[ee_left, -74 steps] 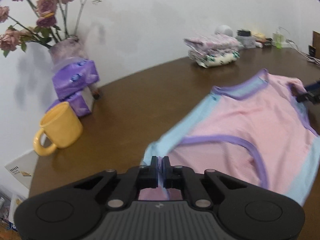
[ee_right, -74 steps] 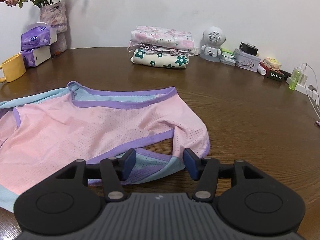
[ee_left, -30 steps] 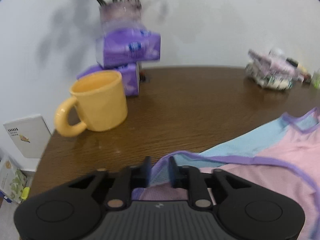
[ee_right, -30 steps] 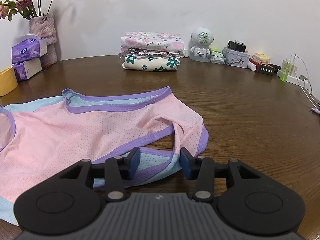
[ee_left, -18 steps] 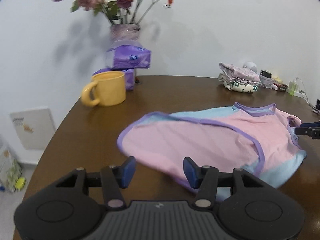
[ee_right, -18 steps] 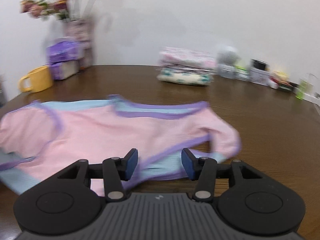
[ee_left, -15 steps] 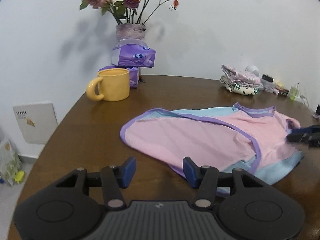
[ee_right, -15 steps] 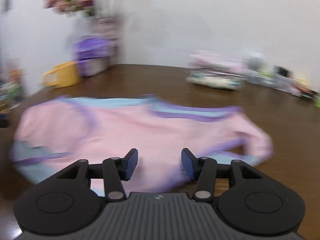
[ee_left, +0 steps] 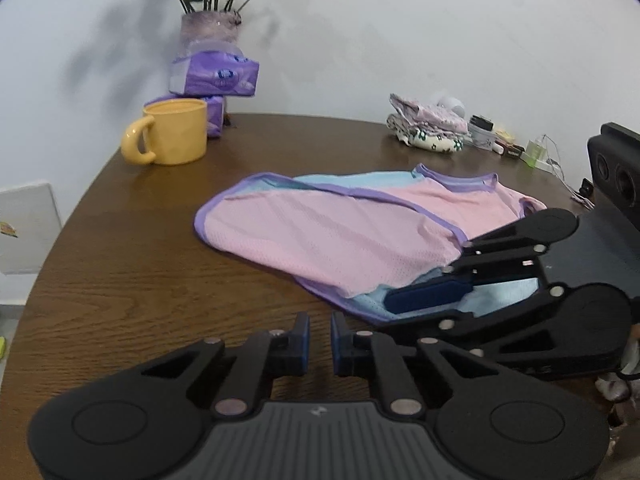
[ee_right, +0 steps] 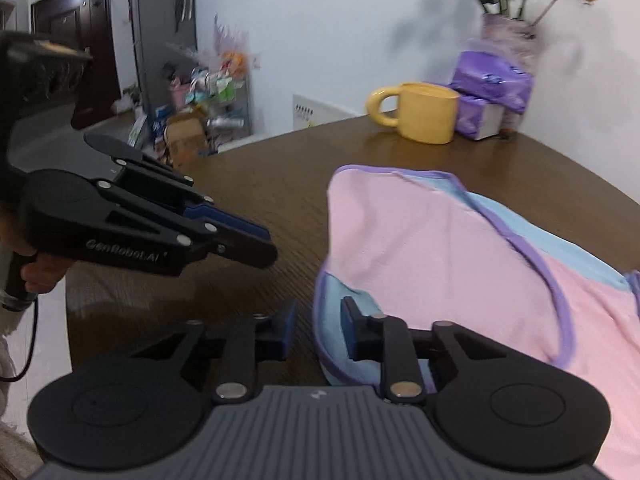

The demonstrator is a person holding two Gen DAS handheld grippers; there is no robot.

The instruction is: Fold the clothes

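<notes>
A pink mesh top (ee_left: 340, 236) with purple trim and light-blue panels lies spread on the brown table (ee_left: 120, 280). My left gripper (ee_left: 320, 336) hovers over bare wood just short of the top's near hem; its jaws are closing, only a narrow gap is left, and nothing is between them. From the right wrist it shows at the left as the left gripper (ee_right: 268, 246), held by a hand (ee_right: 36, 276). My right gripper (ee_right: 319, 328) is at the light-blue hem (ee_right: 332, 320), jaws closing. The hem's edge lies between them and the left pad stands clear of it. The right gripper (ee_left: 390, 312) lies low over that hem.
A yellow mug (ee_left: 176, 138), purple tissue packs (ee_left: 214, 76) and a vase of flowers (ee_left: 208, 28) stand at the back left. Folded clothes (ee_left: 428, 128) and small items with cables (ee_left: 552, 160) line the back right. The table's rounded edge (ee_left: 48, 256) curves near on the left.
My left gripper let go of the top's purple edge, drew back toward me, opened wide and has narrowed again. My right gripper swung left along the front hem and rolled; its jaws have narrowed.
</notes>
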